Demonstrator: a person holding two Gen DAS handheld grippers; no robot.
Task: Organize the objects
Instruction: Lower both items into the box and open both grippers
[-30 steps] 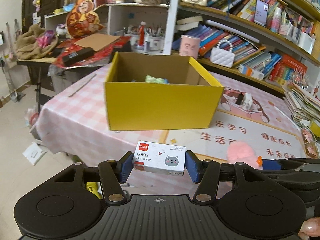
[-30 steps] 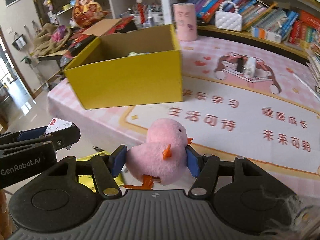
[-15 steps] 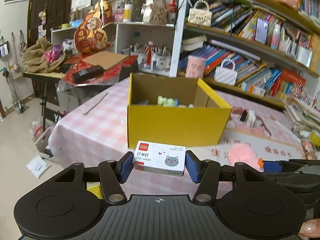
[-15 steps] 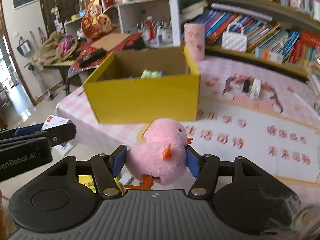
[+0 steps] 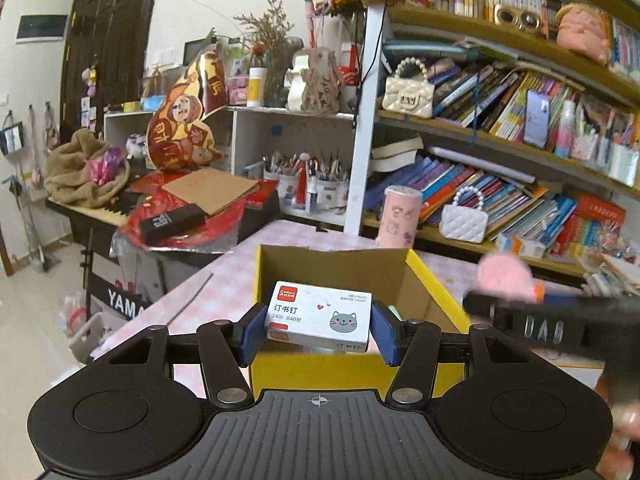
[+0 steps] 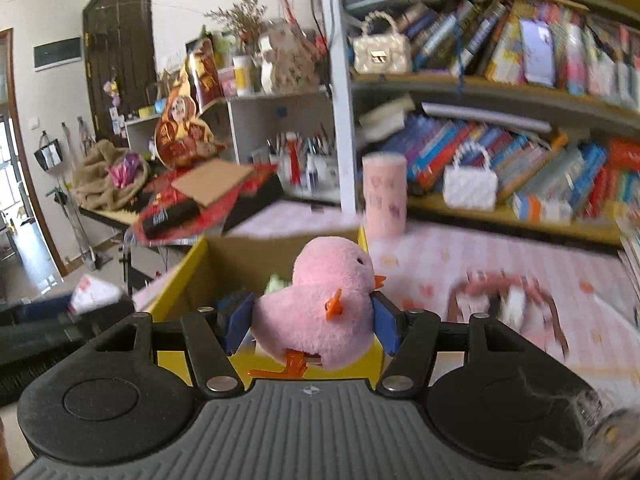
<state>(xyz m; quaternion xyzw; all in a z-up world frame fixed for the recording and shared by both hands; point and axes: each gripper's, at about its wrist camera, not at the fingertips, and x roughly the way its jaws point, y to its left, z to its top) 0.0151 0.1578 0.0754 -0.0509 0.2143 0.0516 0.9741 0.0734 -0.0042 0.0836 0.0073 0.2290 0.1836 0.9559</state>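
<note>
The yellow cardboard box (image 5: 434,286) stands open on the pink checked tablecloth (image 5: 224,280) and serves as the landmark here. Left of the box, on a side table, lie a brown cardboard sheet (image 5: 210,188) and a black case (image 5: 172,220). The left gripper (image 5: 318,330) clamps a white staple box (image 5: 318,320) with a grey cat face between its blue pads (image 5: 252,332), held level in front of the box's near wall and above its opening. Inside the box something pale green (image 6: 276,282) shows. The right gripper (image 6: 312,326) squeezes a pink plush chick (image 6: 320,308) by its sides, over the box's near right corner. Behind the box stands a pink cylinder (image 5: 400,216), and right of that a white quilted handbag (image 5: 464,218) on the bookshelf (image 5: 500,152).
</note>
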